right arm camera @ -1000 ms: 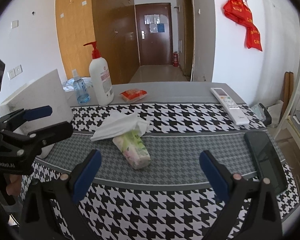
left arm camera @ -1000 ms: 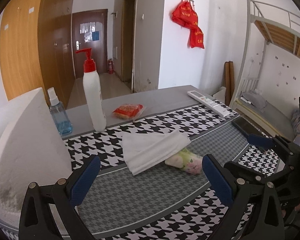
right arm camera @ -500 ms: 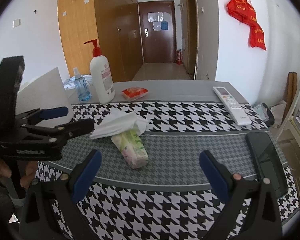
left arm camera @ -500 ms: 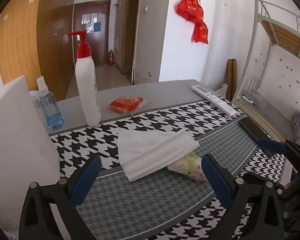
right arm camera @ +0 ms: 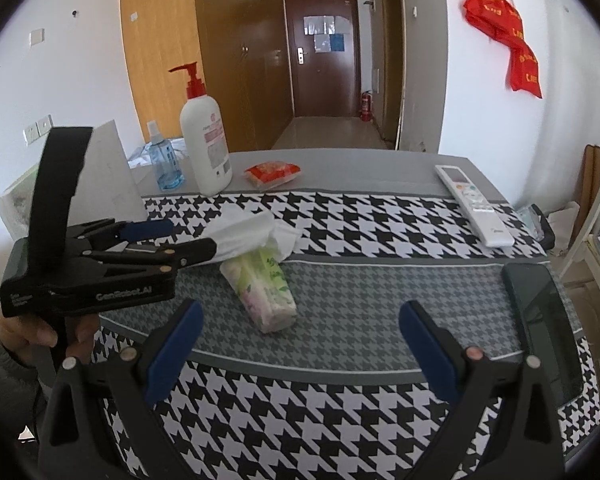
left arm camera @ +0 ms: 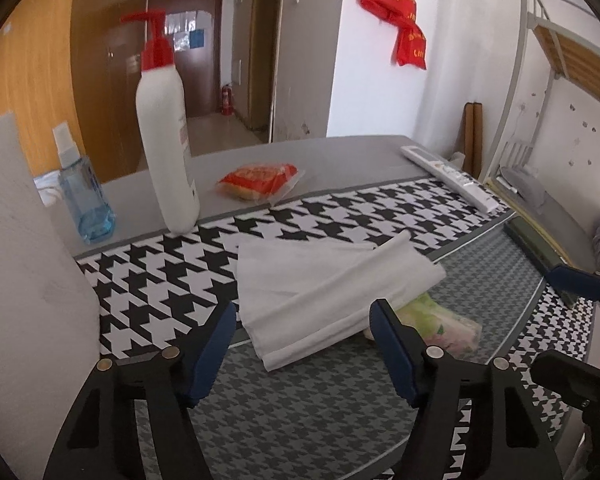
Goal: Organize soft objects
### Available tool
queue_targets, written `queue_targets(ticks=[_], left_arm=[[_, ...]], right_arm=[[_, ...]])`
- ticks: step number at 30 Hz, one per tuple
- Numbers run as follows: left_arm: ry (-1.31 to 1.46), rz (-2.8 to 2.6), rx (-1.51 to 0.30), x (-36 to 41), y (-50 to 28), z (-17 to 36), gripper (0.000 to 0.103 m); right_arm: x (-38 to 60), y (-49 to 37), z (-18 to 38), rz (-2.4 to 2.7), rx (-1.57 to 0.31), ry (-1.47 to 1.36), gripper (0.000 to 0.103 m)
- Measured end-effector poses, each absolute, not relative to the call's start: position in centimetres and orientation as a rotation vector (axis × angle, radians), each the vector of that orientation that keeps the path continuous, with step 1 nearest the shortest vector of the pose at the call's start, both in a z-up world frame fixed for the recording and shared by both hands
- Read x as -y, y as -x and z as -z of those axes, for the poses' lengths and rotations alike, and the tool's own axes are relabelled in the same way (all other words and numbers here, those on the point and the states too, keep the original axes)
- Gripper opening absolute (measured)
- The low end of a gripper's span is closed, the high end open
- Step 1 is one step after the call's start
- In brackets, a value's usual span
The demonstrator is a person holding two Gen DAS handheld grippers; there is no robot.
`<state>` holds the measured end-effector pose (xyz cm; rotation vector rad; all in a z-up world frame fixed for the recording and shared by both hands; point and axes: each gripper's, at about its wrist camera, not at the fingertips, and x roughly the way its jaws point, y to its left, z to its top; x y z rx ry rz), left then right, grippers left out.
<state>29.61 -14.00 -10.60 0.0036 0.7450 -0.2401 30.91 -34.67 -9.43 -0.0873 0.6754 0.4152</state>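
left wrist: low, near table | right wrist: higher | shared: tissue pack point(left arm camera: 440, 320)

White walls point(right arm camera: 80, 80), wooden wardrobe point(right arm camera: 236, 60), dark door point(right arm camera: 320, 68) down hallway, metal bunk bed point(left arm camera: 560, 48) at right.

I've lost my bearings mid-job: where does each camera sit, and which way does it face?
Left wrist: on the left gripper, aimed down across the table at the white tissue; its closing jaws are not yet on the tissue.
Right wrist: on the right gripper, jaws open, facing the tissue pack; a hand holding the left gripper shows.
Shared: tissue, pack, pump bottle, remote.
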Motion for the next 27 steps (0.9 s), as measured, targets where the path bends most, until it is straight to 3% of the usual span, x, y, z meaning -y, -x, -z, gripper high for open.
queue_targets(ticks=[22, 27], left_arm=[[-0.017, 0.217, -0.860, 13.9, -31.4, 12.9, 0.009], [-0.057, 0.235, -0.865, 14.2, -30.4, 12.7, 0.007]], right_arm=[[32.8, -32.5, 10.2, -0.455, -0.718, 0.140, 0.100], [32.2, -32.9, 10.2, -0.463, -0.725, 0.159, 0.100]])
